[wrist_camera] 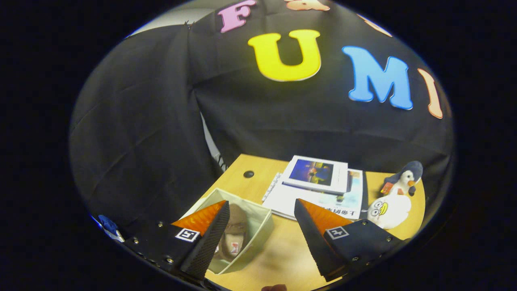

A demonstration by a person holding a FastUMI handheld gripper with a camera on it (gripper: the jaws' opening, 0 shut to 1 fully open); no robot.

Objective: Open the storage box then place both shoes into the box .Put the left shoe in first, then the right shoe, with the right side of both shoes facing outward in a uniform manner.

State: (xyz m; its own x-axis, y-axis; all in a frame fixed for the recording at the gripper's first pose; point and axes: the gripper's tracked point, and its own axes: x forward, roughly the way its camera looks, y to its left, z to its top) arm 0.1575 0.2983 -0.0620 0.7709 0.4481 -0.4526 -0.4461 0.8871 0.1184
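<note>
Beyond the left finger, the open storage box (258, 226) on the desk (282, 258) already holds a brown shoe (236, 234); whether both are in is unclear. The gripper (260, 238) hangs wide open, empty.

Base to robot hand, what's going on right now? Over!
Gripper open, holding nothing, above the table. Storage box open, brown shoe inside, by the near finger. Booklets and plush penguin beyond, not blocking.
</note>
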